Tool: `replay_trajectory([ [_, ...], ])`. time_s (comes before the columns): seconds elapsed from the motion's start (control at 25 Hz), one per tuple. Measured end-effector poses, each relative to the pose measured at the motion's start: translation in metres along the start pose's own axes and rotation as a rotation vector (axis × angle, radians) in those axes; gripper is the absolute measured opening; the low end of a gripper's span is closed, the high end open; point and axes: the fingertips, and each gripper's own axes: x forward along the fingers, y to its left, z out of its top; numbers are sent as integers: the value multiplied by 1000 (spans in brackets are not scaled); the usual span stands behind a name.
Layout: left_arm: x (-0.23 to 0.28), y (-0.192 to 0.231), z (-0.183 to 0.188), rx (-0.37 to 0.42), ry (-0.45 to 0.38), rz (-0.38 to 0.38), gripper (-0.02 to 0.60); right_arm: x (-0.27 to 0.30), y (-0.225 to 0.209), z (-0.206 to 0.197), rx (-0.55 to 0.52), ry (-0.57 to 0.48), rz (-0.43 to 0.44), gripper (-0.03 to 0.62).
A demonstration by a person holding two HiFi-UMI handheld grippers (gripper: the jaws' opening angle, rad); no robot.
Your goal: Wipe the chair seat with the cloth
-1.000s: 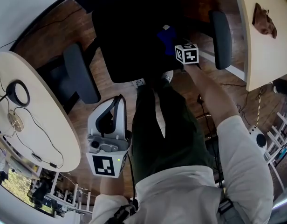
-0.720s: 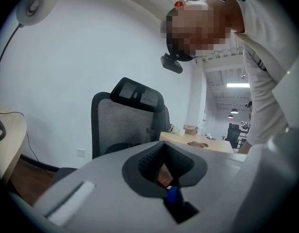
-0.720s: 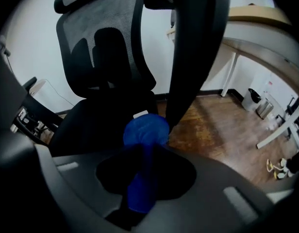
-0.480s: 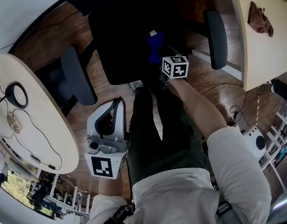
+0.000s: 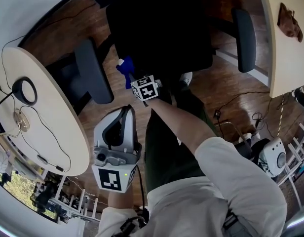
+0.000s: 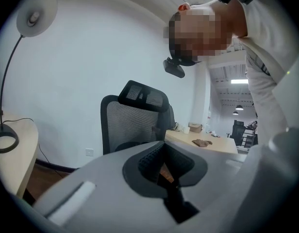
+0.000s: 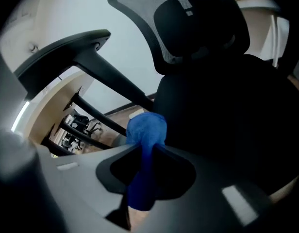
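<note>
right gripper (image 7: pixel 147 155) clamping cloth (image 7: pixel 146 128), beside chair seat (image 5: pixel 162 33)

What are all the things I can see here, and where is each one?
Office chair: one, black with grey armrests, ahead on the wooden floor.
Cloth: one, blue, at the seat's front edge beside an armrest.
Left table: one, beige, left of the chair.
Right table: one, beige, right of the chair.
Lamp: one, white head, dark ring base, on the left table.
Brown object: one, on the right table; too small to identify.
White device: one, on the floor at right.
Person: white sleeve, dark trousers.
Left hand-held gripper: one, white, shut, empty.
Right hand-held gripper: one, shut on the cloth.
</note>
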Motion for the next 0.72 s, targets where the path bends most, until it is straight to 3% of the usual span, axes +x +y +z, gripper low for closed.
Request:
replay_trajectory([
  [0.2, -2, 4, -5, -16, -2, 0, 161, -51, -97, 0, 21, -31, -108, 77],
  [0.48, 23, -18, 4, -55, -36, -50, 161, -193, -292, -11, 57, -76, -392, 77],
  [0.6, 29, -23, 6, -42, -25, -63, 161, -233, -329, -7, 90, -104, -463, 76],
  [0.72, 31, -23, 18, -28, 10, -46, 161, -250, -322, 5, 120, -126, -473, 75],
])
